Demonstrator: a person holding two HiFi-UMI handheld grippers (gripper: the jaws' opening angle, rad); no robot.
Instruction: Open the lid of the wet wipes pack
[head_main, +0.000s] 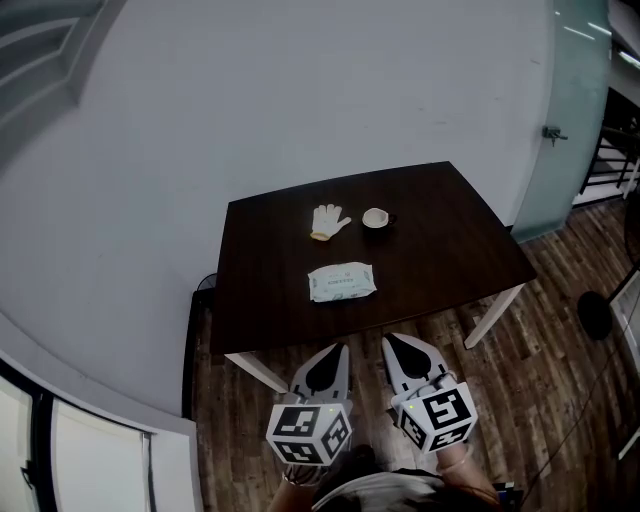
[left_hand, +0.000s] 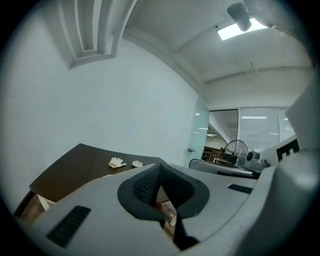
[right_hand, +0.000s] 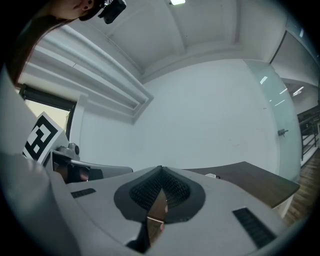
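Note:
The wet wipes pack (head_main: 341, 282), white with pale green print, lies flat near the front middle of the dark brown table (head_main: 440, 240). My left gripper (head_main: 336, 352) and right gripper (head_main: 392, 343) hover side by side over the floor, just short of the table's near edge and below the pack, both pointing toward it. In each gripper view the jaws meet at the tip with nothing between them, the left gripper (left_hand: 160, 165) facing the table (left_hand: 75, 167) and the right gripper (right_hand: 160, 169) level with the table (right_hand: 250, 177). The pack's lid lies flat.
A white glove (head_main: 328, 220) and a small cream cup (head_main: 375, 218) lie behind the pack; the glove (left_hand: 117, 162) and the cup (left_hand: 137, 163) also show in the left gripper view. A pale wall backs the table. A glass door (head_main: 570, 110) and a fan (head_main: 595, 315) stand to the right, on wood flooring.

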